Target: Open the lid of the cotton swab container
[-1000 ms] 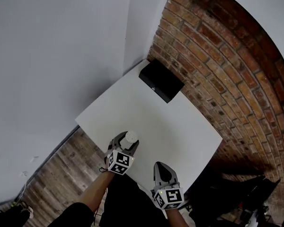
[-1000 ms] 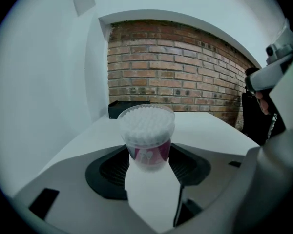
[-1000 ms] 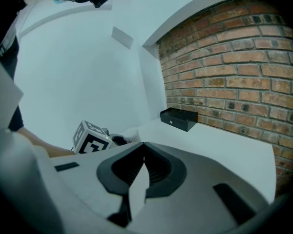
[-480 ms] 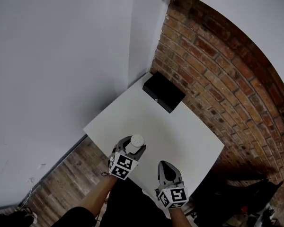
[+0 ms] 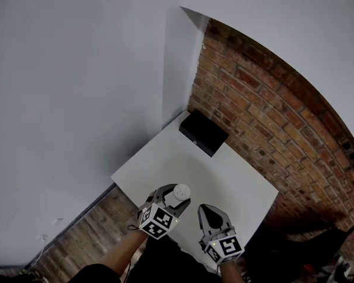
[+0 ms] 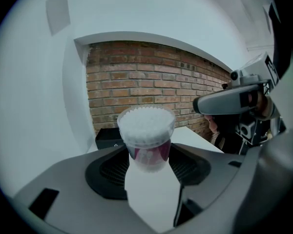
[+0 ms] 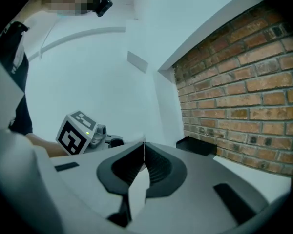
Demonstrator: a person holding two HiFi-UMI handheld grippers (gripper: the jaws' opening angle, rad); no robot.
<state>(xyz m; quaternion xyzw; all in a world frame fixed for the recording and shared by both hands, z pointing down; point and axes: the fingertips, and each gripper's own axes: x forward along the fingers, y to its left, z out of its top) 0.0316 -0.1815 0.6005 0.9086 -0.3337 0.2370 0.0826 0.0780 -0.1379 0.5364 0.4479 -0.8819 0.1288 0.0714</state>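
Black box occupies the far corner of the table

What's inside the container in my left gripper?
White swab tips pack the cotton swab container to its top. Lower down, a dark label and the left gripper, shut on it, cover the contents.

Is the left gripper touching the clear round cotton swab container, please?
Touching: the left gripper view shows the left gripper clamping the clear cotton swab container.

Cotton swab container: base hidden between jaws of left gripper; lid on or off, cannot tell. Head view: only its white top shows. Black box too small to identify. Left forearm cut by bottom edge.
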